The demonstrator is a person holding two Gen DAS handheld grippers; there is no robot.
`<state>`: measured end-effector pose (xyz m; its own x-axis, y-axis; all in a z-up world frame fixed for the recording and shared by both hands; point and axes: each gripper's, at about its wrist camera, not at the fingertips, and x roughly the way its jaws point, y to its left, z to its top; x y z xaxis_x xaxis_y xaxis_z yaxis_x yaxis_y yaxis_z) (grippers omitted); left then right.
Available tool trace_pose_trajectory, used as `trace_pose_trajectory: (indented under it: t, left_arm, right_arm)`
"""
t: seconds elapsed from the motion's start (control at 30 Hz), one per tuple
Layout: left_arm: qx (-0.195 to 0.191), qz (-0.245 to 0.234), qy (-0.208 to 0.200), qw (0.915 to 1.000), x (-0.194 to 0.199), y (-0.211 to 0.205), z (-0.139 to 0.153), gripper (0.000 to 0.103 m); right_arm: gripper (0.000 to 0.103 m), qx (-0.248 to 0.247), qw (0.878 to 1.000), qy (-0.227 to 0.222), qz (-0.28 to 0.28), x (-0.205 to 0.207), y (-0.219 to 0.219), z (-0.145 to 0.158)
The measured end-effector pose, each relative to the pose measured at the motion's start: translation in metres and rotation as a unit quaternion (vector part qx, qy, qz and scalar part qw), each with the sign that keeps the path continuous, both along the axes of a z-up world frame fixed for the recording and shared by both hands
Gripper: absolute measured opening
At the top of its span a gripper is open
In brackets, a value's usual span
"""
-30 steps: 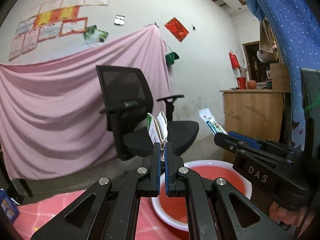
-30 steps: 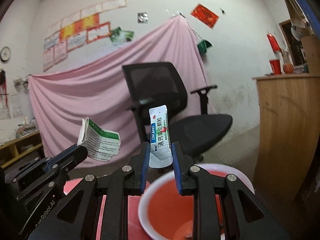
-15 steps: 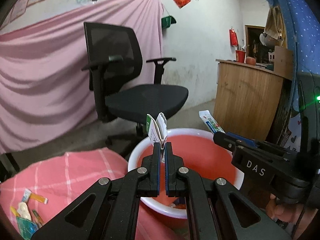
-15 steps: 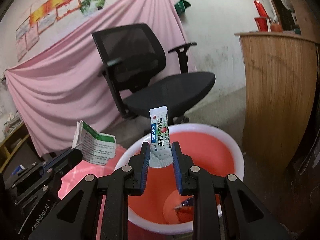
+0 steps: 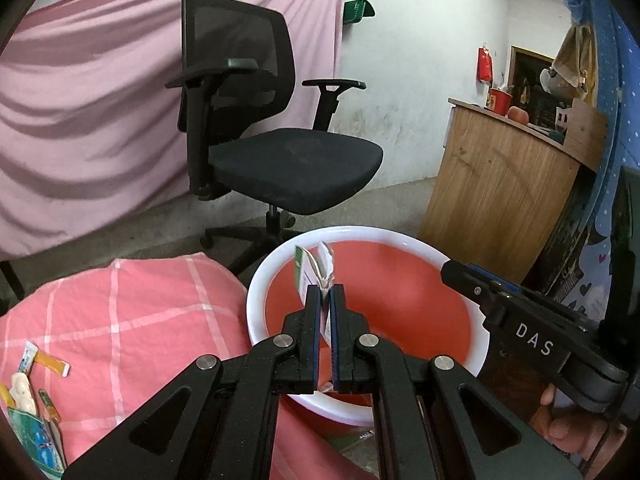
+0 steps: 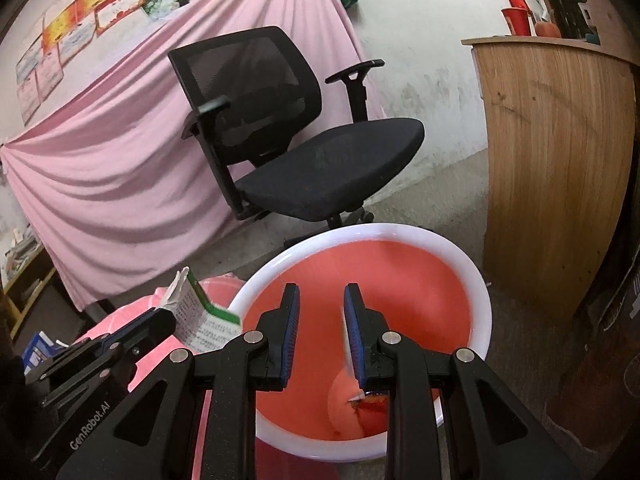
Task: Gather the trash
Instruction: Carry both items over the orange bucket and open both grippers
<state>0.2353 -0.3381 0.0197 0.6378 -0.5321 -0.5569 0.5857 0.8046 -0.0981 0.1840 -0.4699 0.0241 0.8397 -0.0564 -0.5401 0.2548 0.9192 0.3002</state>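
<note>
Green-white wrapper pinched in left gripper over basin; right gripper agape (seemingly empty)

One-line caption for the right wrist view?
Open right claw above the red bin; left claw beside it grips a green-white wrapper.

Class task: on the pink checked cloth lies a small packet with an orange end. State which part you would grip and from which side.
Grip the orange-ended packet across its narrow width near the middle, coming from above: it lies flat on the cloth, clear of the other wrappers.
</note>
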Motion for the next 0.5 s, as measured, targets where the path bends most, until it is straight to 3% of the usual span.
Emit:
trace_pose_trajectory:
  t: [0.3, 0.5]
  left_arm:
    - [-0.010, 0.011, 0.017, 0.9997, 0.006, 0.010, 0.000, 0.004]
    - [-0.016, 0.032, 0.003, 0.9993, 0.003, 0.025, 0.006, 0.020]
  right_arm:
    - [0.030, 0.004, 1.000, 0.009, -0.010, 0.001, -0.005, -0.003]
    - [0.039, -0.004, 1.000, 0.005, -0.011, 0.001, -0.002, 0.000]
